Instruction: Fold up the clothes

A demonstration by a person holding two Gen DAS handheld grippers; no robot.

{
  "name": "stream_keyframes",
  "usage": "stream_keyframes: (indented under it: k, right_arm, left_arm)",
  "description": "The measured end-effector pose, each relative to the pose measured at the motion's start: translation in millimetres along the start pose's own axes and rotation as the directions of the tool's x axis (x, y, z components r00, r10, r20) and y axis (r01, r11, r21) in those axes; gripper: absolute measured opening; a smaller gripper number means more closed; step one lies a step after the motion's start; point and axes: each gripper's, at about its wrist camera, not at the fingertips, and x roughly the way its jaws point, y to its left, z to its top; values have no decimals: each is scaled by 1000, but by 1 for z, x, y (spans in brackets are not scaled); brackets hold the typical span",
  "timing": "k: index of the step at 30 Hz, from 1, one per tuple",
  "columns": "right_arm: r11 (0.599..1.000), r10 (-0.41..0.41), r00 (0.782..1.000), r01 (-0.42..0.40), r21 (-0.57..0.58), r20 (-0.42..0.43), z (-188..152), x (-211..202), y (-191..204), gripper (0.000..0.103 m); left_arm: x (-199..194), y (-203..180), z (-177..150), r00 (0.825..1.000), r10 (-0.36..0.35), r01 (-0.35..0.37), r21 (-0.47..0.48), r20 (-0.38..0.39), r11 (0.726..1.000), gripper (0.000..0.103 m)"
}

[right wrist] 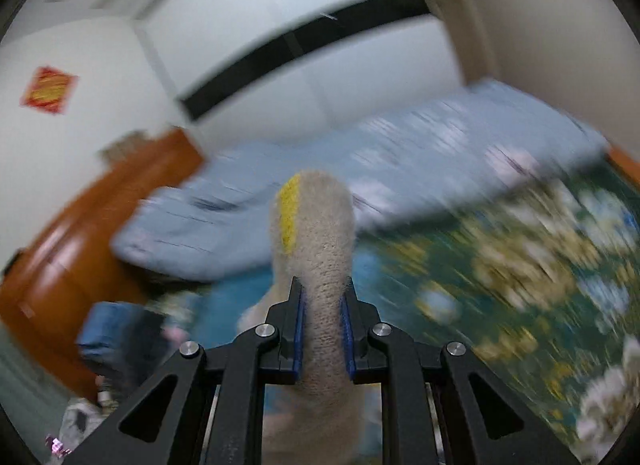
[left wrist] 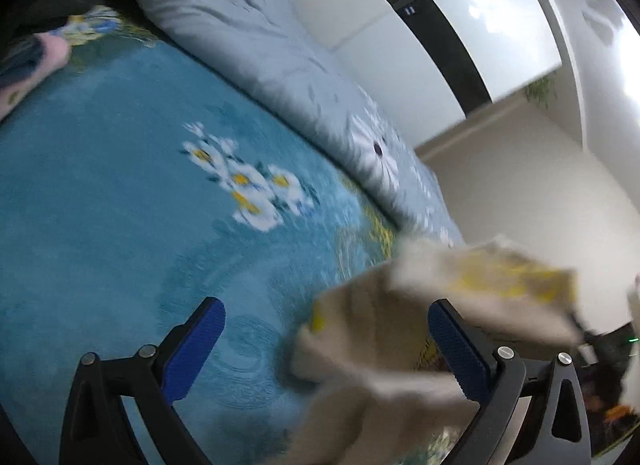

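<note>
My right tool (right wrist: pixel 323 329) is clamped narrow on a roll of the beige knit garment (right wrist: pixel 316 233), which bulges past the blue pads with a yellow patch on top. My left tool (left wrist: pixel 326 339) stands wide, gripping nothing; in its view the same beige garment (left wrist: pixel 404 325) hangs blurred across the gap, in front of the right pad, and I cannot tell whether cloth touches it. The garment is lifted off the blue flowered bedspread (left wrist: pixel 120 193), bunched and not laid out, so I judge the folding hardly begun: spreading, folding and setting it down all remain. Both views are tilted and smeared; the right tool points up toward the pale blue quilt (right wrist: pixel 400 153) and wardrobe (right wrist: pixel 304 77), the left slants low across the bed.
</note>
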Motion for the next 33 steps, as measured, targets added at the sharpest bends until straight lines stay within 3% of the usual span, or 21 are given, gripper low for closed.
stream_keyframes:
  k: [4, 10, 14, 17, 22, 27, 32, 33]
  right_arm:
    - [978, -150, 988, 155, 142, -47, -29, 13, -100, 16]
    - [928, -213, 976, 214, 306, -38, -71, -15, -201, 16]
    - [906, -229, 970, 242, 346, -80, -106, -18, -236, 16]
    - [885, -199, 975, 220, 411, -94, -130, -19, -260, 16]
    - [881, -168, 982, 189, 434, -87, -137, -16, -269, 17]
    - [892, -163, 982, 187, 411, -93, -132, -16, -263, 17]
    - [891, -170, 980, 197, 409, -101, -130, -14, -258, 17]
    - [891, -170, 980, 197, 410, -101, -130, -14, -257, 17]
  left_arm:
    - [45, -11, -11, 996, 2, 2, 35, -93, 999, 103]
    - [99, -19, -23, 984, 20, -11, 56, -179, 998, 103]
    - [125, -28, -33, 976, 10, 5, 69, -217, 998, 102]
    - [142, -33, -40, 967, 41, -18, 91, -251, 996, 102]
    - [161, -39, -52, 945, -110, 122, 18, -308, 992, 100]
    - [168, -47, -60, 955, -102, 124, 59, -280, 991, 77]
    - [166, -51, -57, 963, -84, 107, 79, -257, 991, 36]
    - [165, -51, -56, 963, -90, 113, 75, -252, 991, 33]
